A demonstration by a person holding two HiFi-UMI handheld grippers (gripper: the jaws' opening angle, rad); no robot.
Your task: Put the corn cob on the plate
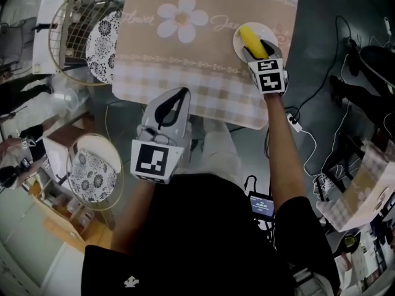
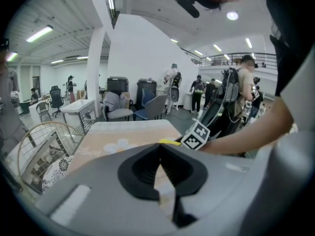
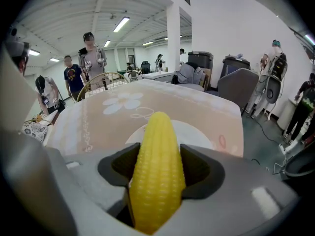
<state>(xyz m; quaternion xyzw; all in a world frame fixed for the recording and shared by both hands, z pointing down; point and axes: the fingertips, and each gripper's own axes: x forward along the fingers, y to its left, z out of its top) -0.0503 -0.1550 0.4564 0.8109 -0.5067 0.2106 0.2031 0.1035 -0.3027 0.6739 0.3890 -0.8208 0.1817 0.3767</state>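
While reaching across the tabletop (image 1: 203, 73), held the corn cob (image 1: 248, 39) clamped lengthwise in the right hand-held gripper (image 3: 158, 156) over the white plate (image 1: 268, 32), seemingly for setting down, empty left hand-held gripper (image 1: 180, 93), jaws together, hanging clear.

Cloth (image 1: 203, 73): beige, white flower, checked hem; it covers the table in front of you.
Wire basket (image 1: 71, 32): round and gold, on your left, just off the cloth.
Floral disc (image 1: 102, 45): black-and-white, against that basket, beside the cloth's edge.
Second disc (image 1: 91, 174): same pattern, in a round frame, low on your left.
Cables (image 1: 321, 88): trailing over the grey floor on your right.
People (image 3: 92, 55): two standing beyond the table.
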